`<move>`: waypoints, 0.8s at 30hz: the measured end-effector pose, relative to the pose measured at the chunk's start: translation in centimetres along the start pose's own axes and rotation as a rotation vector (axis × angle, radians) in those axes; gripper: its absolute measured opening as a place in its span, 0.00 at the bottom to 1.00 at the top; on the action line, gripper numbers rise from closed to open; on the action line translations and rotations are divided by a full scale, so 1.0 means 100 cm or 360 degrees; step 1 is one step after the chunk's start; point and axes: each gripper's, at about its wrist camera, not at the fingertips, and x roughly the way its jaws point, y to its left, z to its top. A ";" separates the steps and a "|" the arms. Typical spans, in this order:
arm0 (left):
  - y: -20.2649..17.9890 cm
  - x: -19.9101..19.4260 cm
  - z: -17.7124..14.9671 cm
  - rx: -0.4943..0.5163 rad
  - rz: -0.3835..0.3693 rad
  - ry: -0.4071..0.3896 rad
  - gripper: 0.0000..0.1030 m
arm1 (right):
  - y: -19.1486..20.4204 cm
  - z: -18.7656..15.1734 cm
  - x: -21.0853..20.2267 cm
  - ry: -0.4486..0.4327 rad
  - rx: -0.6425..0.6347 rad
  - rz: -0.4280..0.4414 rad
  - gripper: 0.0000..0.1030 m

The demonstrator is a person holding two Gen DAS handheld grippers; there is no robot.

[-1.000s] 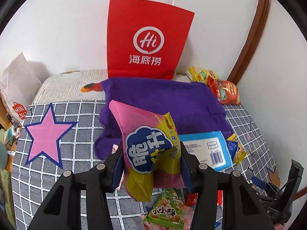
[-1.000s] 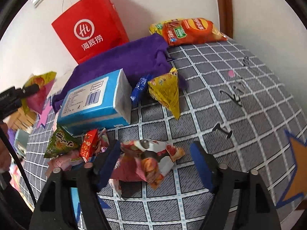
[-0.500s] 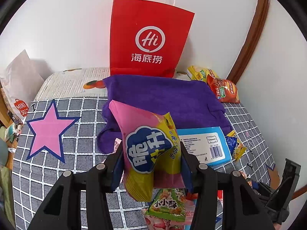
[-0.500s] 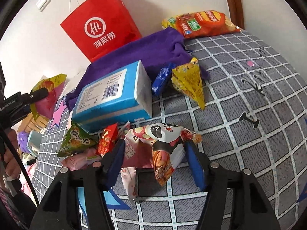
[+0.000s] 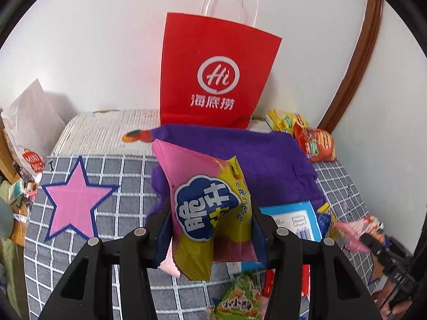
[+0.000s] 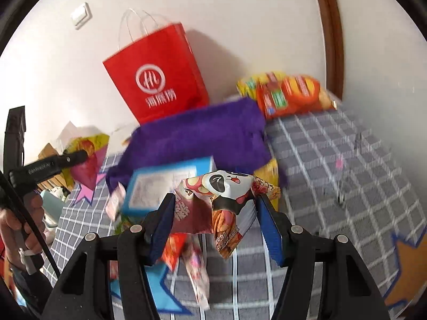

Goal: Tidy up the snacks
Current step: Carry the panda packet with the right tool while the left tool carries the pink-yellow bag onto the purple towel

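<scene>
While the left gripper [image 5: 210, 229] had its jaws pinching a pink and yellow-green crinkly snack bag [image 5: 205, 210] above the grey checked bed cover [image 5: 128, 176], my right gripper [image 6: 216, 218] had its jaws clamped on a panda-print snack packet [image 6: 226, 194], lifted off the cover. Red paper shopping bag [image 5: 213, 72] stood against the wall behind a purple towel [image 5: 256, 160]. Blue box [image 6: 165, 184] lay just beside the towel.

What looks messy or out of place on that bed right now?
Loose snacks lie scattered around the blue box on the checked cover, and the purple cloth is rumpled. Each gripper holds one packet; nothing looks spilled or torn.
</scene>
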 end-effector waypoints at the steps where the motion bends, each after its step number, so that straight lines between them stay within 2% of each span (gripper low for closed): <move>1: 0.000 0.001 0.005 0.0001 0.0001 -0.0007 0.47 | 0.004 0.010 0.000 -0.0023 -0.0027 -0.0016 0.59; 9: -0.007 0.010 0.031 0.0012 0.0014 -0.0028 0.47 | 0.030 0.074 0.025 -0.0120 -0.0146 -0.0030 0.60; 16: -0.005 0.031 0.054 -0.0004 0.0024 -0.0025 0.47 | 0.040 0.115 0.063 -0.0054 -0.0167 0.0032 0.60; 24: -0.008 0.060 0.080 0.0014 0.0030 -0.0018 0.47 | 0.048 0.144 0.099 -0.0046 -0.0165 0.0006 0.60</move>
